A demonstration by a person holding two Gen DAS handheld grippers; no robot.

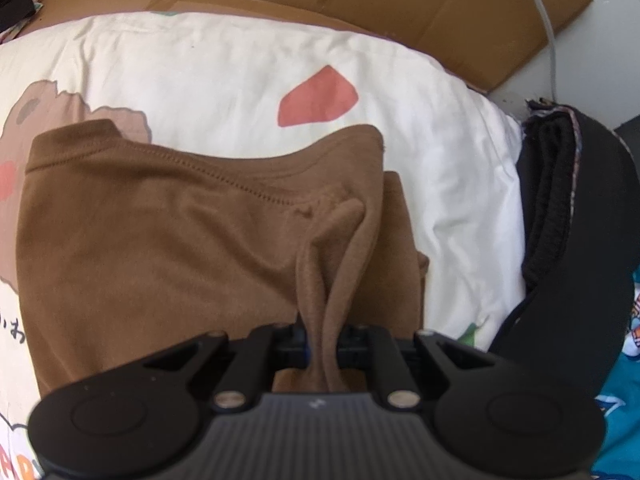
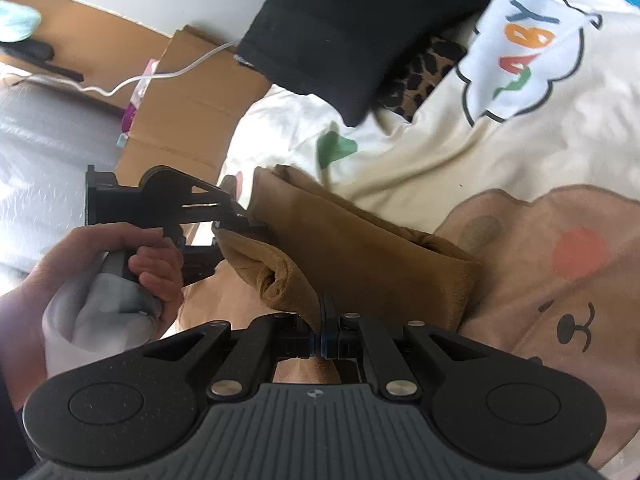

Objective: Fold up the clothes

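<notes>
We see 2 grippers, left gripper (image 1: 322, 338) and right gripper (image 2: 320, 330), each pinching the brown garment (image 1: 168, 248); its lower edge is hidden.

From my seat the only clear lettering is on the cream printed bedsheet (image 2: 420, 152): a white cloud shape (image 2: 520, 52) at about one o'clock in the right wrist view carries coloured capitals that I read as "BABY" (turned nearly upside down to me, the last letter blue-grey). In the left wrist view, at nine o'clock, a few small black handwritten characters (image 1: 14, 326) stand on the same sheet; I cannot read them.
</notes>
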